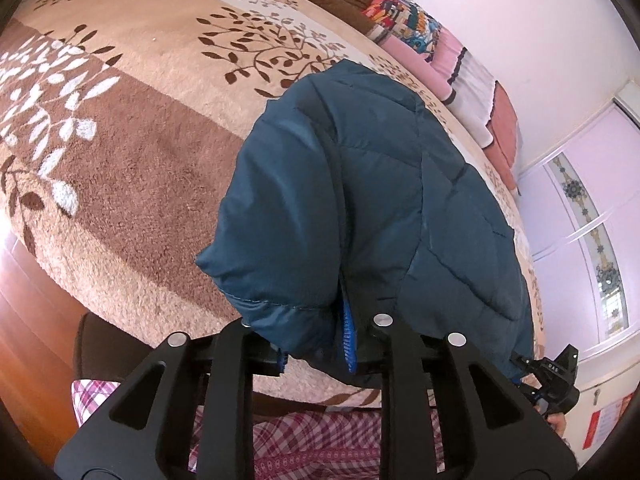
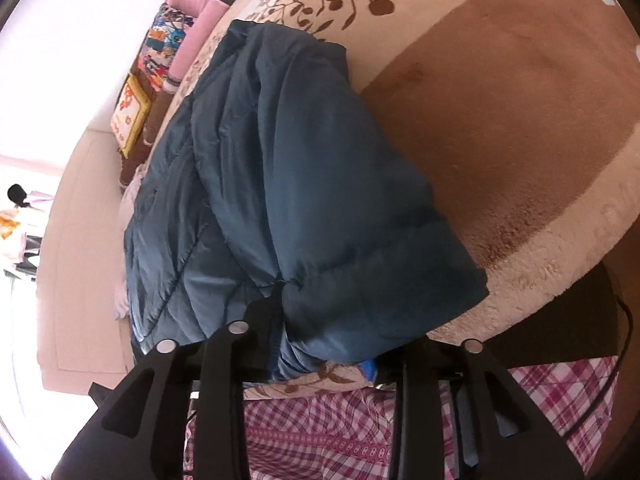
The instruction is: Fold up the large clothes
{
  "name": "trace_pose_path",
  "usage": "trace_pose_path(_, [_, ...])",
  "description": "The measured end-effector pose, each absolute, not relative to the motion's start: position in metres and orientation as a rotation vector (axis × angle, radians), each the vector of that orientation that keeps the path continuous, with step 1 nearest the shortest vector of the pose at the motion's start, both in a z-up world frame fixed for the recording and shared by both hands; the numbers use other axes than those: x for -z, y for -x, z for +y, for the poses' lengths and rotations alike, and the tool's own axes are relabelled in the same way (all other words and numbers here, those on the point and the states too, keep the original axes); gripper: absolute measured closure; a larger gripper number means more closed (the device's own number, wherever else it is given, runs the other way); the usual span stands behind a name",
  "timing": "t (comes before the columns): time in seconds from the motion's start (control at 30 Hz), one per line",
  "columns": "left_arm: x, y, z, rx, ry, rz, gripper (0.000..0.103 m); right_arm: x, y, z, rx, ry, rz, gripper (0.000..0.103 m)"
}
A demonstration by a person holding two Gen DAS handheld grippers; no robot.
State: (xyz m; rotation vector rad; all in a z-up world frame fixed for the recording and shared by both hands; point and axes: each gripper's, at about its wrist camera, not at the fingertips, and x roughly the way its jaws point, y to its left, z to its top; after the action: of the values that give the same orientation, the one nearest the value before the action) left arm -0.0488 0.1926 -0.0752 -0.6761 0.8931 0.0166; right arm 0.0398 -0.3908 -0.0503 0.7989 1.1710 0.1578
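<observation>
**Quilted jacket lying folded at the near edge of the bed**

Closest to me, below both tools, I see pink-and-white checked fabric [image 1: 320, 432] on the person holding the rig. My left gripper [image 1: 320, 354] has its black jaws partly apart around the near hem of the dark teal quilted puffer jacket [image 1: 360, 200]; a blue ridged pad [image 1: 349, 340] lies against the cloth, but I cannot tell whether the jaws are pinching it. My right gripper [image 2: 320, 364] stands wider, with the jacket's hem bunched between its jaws; the blue pad [image 2: 369, 369] on the right sits clear of the fabric, so I read no grip there.

The jacket lies folded lengthwise on the plush beige-and-brown leaf-patterned blanket [image 1: 132, 168], running from the near edge toward the far side.

Beyond it, along the wall, lie pink and patterned cushions [image 1: 404, 20]. No containers are in view.
</observation>
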Motion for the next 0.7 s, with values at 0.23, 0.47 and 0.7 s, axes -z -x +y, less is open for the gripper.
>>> trace_pose_path(0.23, [0.072,0.039,0.182,0.008,0.631,0.924,0.05,0.011,-0.026,-0.395,-0.037,-0.63,1.188,0.047])
trace_pose_path(0.47, [0.073,0.032,0.181,-0.019,0.664,0.942,0.042,-0.068,-0.02,-0.332,-0.22,-0.242,1.042,0.078])
trace_pose_path(0.7, [0.073,0.03,0.18,-0.052,0.671,0.959,0.041,-0.091,-0.076,-0.224,-0.519,-0.136,0.993,0.085])
